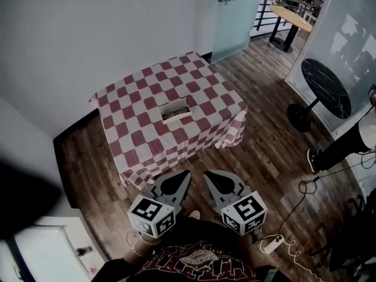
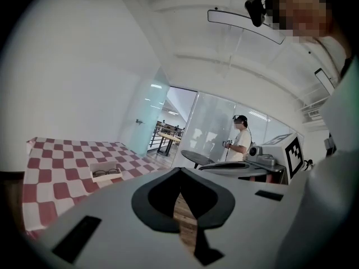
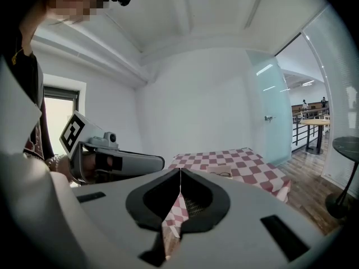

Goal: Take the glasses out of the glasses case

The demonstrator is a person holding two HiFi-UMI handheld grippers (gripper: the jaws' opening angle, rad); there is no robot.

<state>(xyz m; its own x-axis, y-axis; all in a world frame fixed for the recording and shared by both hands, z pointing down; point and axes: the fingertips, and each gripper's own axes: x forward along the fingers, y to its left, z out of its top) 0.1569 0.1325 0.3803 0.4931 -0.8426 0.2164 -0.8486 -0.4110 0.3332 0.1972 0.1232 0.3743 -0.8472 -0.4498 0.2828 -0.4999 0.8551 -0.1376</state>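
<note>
**On the checked table: open case, both grippers shut and well short of it**

In the head view, a white rectangular glasses case [image 1: 176, 107] lies open-topped near the middle of a table draped in a red-and-white checked cloth [image 1: 132, 135]. A pair of dark-framed glasses [image 1: 174, 115] rests inside it. The left gripper [image 1: 187, 173] and the right gripper [image 1: 206, 174] are held side by side over the brown wooden floor [image 1: 264, 151]. They are near the table's closest side, pointing toward it, and well apart from the case.

In the left gripper view, the jaws are pressed together with nothing between them. The case sits on the cloth far beyond the tips and off to their left, and the glasses show above its low wall.

In the right gripper view, the jaws are likewise clenched and empty. The case lies far past the tips, slightly to their right, on the cloth.
</note>
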